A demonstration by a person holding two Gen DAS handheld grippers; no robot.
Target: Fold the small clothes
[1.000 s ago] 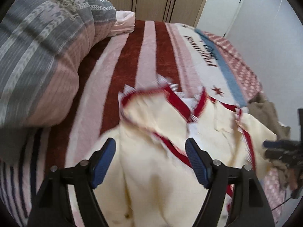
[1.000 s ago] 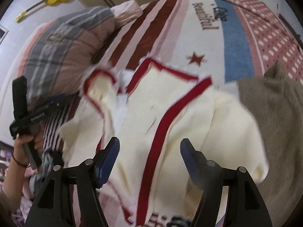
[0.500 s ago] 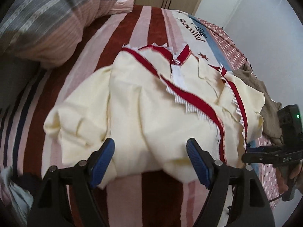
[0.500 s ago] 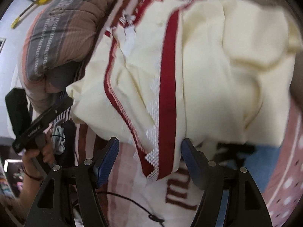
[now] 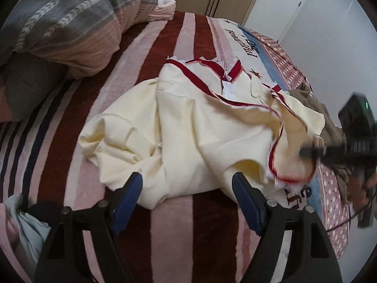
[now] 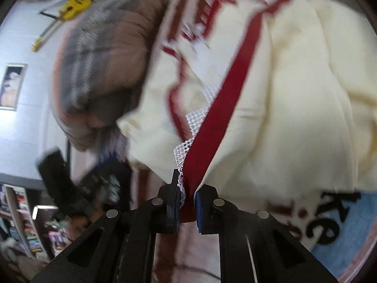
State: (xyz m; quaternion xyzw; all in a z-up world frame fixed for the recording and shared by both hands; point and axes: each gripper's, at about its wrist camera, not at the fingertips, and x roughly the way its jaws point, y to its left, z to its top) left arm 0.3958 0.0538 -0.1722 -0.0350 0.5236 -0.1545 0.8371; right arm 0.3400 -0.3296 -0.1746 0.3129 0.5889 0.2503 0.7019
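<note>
Roughly left to right, left wrist view: striped grey-pink pillow (image 5: 70, 21) far left at head of bed, well apart from the work. Striped blanket (image 5: 188, 35) under everything. Left gripper (image 5: 187, 189) wide open, blue pads (image 5: 127, 197) either side of near hem, nothing pinched; cannot tell if pads touch cloth. Cream garment (image 5: 188, 127) with red trim (image 5: 238, 103) mid-bed, crumpled, bunched at left, one flap raised at right. Brown garment (image 5: 306, 96) just beyond, right edge, partly under cream one. Right gripper (image 5: 304, 152) blurred at far right, at the red-edged corner.

Right wrist view: left gripper blurred at lower left, hand behind it. Yellow toy guitar (image 6: 70, 9) on wall, upper left. Pillow next. Right gripper (image 6: 186, 202) clamped tight on red trim band (image 6: 219, 122) and white net lace (image 6: 186, 146) beside it, at garment's edge. Cream body spreading up and right. Printed blanket lettering (image 6: 329, 214) lower right.

Step, judged: start of fold, spreading stage; one corner secured, other not yet taken. No fold made, so early in task.

Next move likely needs: left gripper closing on near hem or left corner, well apart from right grip; then both pulling outward to flatten before folding. Risk: thin lace slipping from clamp, or bunched layers pinched together.
</note>
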